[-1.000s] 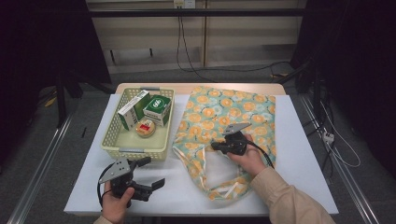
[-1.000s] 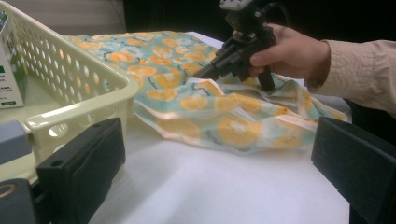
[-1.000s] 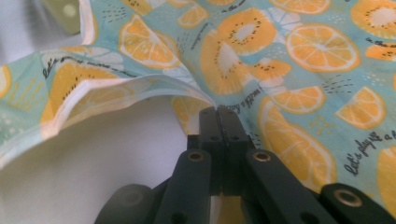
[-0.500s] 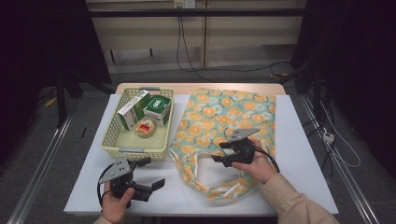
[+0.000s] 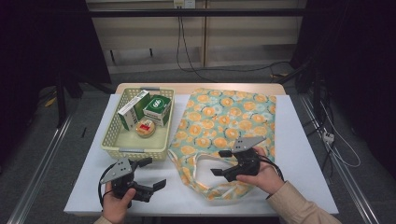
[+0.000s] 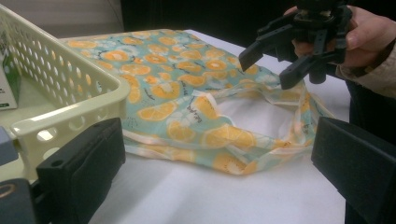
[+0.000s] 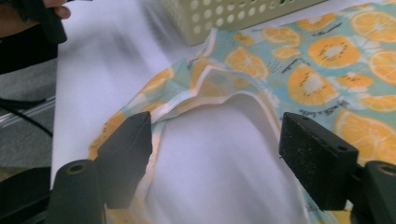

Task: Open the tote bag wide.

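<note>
The orange-print bag (image 5: 229, 126) lies flat on the white bench (image 5: 308, 158), to the right of the pale yellow basket (image 5: 112, 140), with its mouth and 2 handles at the near edge. Its left edge sits just beside the basket's near right corner.

The right gripper (image 5: 222, 163) hovers over the bag's handle loop (image 5: 205, 168), its jaws pointing left toward the basket. The jaws have just been opening and now stand wide, with nothing pressed between them; in the right gripper view the handle's white-trimmed rim (image 7: 210, 100) lies below and between the 2 black jaws, free of both.

The left gripper (image 5: 154, 173) rests low at the near left of the bench, in front of the basket and well apart from the right one. Its jaws are spread wide and empty, aimed toward the bag's mouth.

Inside the basket stand 2 green-and-white boxes (image 5: 144, 109), with a small round tin (image 5: 145, 128) lying in front of them.
</note>
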`<action>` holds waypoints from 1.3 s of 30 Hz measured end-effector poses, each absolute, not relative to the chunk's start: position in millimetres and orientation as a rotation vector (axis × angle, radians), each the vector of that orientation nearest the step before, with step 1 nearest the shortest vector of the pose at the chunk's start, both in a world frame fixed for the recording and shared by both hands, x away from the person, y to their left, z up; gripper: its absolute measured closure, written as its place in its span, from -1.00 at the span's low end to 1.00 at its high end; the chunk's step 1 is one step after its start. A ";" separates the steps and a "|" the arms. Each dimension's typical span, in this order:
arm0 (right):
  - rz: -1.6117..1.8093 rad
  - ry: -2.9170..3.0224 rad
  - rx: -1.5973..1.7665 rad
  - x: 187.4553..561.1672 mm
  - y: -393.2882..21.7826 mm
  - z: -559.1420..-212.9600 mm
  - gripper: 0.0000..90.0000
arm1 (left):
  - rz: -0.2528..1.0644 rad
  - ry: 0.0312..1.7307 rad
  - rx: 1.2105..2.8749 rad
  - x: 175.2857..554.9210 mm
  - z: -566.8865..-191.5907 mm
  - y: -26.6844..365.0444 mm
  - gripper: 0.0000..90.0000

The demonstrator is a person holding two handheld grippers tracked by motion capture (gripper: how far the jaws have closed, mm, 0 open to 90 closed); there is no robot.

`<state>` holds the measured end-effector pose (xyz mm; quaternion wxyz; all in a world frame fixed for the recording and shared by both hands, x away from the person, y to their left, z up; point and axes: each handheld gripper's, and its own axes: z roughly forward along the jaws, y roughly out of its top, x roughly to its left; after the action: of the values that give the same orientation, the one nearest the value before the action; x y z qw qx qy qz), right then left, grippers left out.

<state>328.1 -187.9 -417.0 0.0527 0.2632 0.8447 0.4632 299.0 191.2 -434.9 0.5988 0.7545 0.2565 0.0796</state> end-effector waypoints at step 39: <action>1.385 2.845 0.585 302.1 -167.8 -446.0 0.47 | 0.173 0.605 1.747 300.8 -437.8 192.0 -0.94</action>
<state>302.1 -167.8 -446.0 -0.0381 0.1817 0.8834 0.4302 300.8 192.0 -437.8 0.5992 0.7532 0.2609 0.0746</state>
